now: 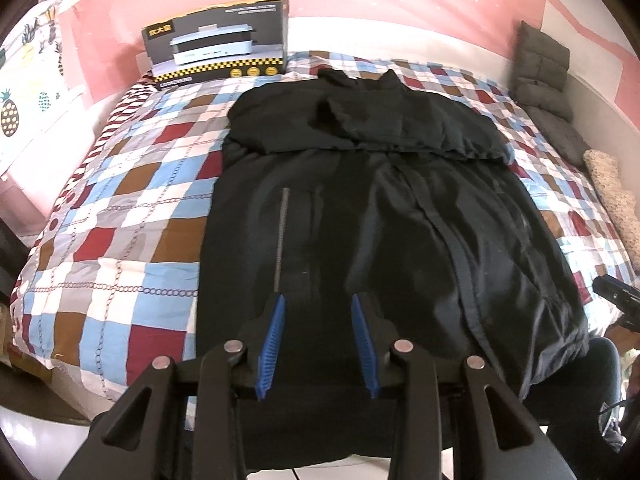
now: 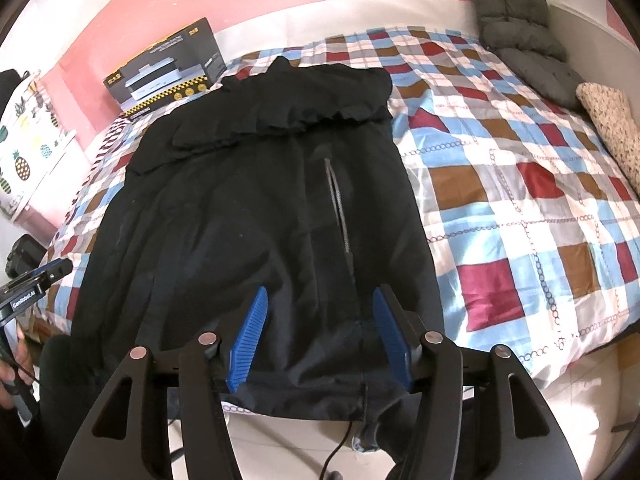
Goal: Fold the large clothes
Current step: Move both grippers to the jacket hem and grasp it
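- Since it lies spread lengthwise down a checked quilt (image 1: 120, 208) on a bed, the black jacket (image 1: 360, 208) has its collar end towards the far wall and its hem hanging over the near edge of the mattress.
- Its top part is already turned down on itself, making a thicker band (image 2: 288, 116) across the chest.
- I judge the cloth soft and limp, with a slight sheen that suggests a smooth, somewhat slippery shell; it will sag between two grip points and slide on the quilt rather than hold a crease.
- Being large, it probably has some weight, so both ends of an edge need lifting together.
- A zip (image 1: 281, 236) runs along the body; that line is stiffer and would resist a fold across it.
- Best holds, in my view, are the two hem corners at the near edge, where the doubled seam gives the pads something to bite.
- At the hem, the left gripper (image 1: 319, 300) hovers with its blue pads (image 1: 273, 344) well apart and nothing between them.
- Likewise spread wide and empty, the right gripper (image 2: 320, 294) sits over the hem on its own side, whether touching the cloth I cannot tell.
- Farther off stand an appliance box (image 1: 218, 40) by the wall and grey cushions (image 2: 516, 20) at the bed's right side.
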`<action>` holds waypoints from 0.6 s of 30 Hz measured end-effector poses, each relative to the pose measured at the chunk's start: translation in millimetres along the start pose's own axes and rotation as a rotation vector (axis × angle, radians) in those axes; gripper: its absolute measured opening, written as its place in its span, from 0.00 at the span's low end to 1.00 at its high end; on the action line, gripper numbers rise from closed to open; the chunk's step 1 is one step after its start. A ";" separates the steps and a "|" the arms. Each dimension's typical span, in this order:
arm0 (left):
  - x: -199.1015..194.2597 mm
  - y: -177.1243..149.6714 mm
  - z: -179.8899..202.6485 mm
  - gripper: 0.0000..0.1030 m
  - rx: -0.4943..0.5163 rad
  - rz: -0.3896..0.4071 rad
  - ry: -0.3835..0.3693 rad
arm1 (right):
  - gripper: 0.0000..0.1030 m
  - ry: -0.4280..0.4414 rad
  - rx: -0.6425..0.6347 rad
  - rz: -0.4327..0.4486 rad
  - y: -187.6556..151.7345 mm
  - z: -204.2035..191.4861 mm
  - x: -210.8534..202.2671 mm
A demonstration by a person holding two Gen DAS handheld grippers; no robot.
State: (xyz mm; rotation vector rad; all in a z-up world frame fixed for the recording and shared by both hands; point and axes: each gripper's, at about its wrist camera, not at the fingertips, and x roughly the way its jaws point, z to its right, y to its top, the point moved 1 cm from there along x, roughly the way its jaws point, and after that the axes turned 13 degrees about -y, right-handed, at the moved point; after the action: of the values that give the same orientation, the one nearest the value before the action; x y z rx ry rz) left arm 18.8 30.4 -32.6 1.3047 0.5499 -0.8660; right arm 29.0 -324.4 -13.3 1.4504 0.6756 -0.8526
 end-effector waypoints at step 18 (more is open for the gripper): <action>42.5 -50.3 -100.7 0.51 -0.253 -0.134 0.000 | 0.63 0.075 0.206 -0.277 -25.6 72.5 78.1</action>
State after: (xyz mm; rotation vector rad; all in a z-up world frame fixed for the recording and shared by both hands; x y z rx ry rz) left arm 14.9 116.6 -116.5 1.0465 0.7290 -0.8749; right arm 43.5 -401.4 -89.8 1.6017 0.8793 -1.1128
